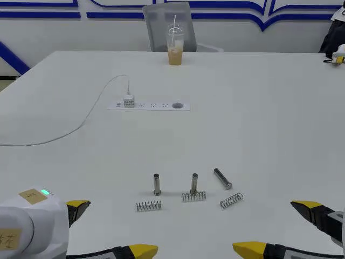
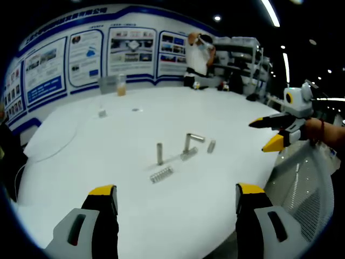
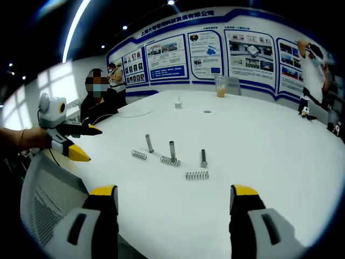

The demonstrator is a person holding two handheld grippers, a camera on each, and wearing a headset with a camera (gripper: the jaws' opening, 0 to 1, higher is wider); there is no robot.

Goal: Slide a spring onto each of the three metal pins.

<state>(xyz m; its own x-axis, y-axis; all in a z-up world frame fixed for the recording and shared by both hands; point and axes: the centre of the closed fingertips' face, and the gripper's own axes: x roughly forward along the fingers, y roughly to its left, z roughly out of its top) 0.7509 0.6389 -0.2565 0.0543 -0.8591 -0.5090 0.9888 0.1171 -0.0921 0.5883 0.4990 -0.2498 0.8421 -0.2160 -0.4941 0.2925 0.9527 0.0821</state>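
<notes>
Setting: a white table (image 1: 259,124) is stretching away in the head view, with three metal pins and three springs sitting in a row near its front edge.
Left pin (image 1: 156,183): is standing upright on its wider end, its shaft showing bare.
Middle pin (image 1: 194,183): is standing upright just to the right of the left pin, its shaft also bare.
Right pin (image 1: 222,178): is lying on its side at an angle, its head pointing toward the front right.
Left spring (image 1: 149,205): is lying flat on the table, just in front of the left pin and apart from it.
Middle spring (image 1: 194,196): is lying flat at the foot of the middle pin; I cannot tell whether the two are touching.
Right spring (image 1: 232,200): is lying flat and slanted, just in front of the right pin's head.
Left gripper (image 1: 110,227): is hovering at the front left, yellow-tipped jaws spread wide, gripping nothing, well apart from the parts.
Right gripper (image 1: 278,226): is hovering at the front right, yellow-tipped jaws likewise spread wide with nothing between them, well apart from the parts.
Farther back: a power strip (image 1: 148,106) is lying mid-table with a white plug (image 1: 128,101) in it, and a cable (image 1: 81,124) is trailing off to the left.
Far edge: a drink cup (image 1: 175,48) with a straw is standing in front of a chair (image 1: 159,24).
</notes>
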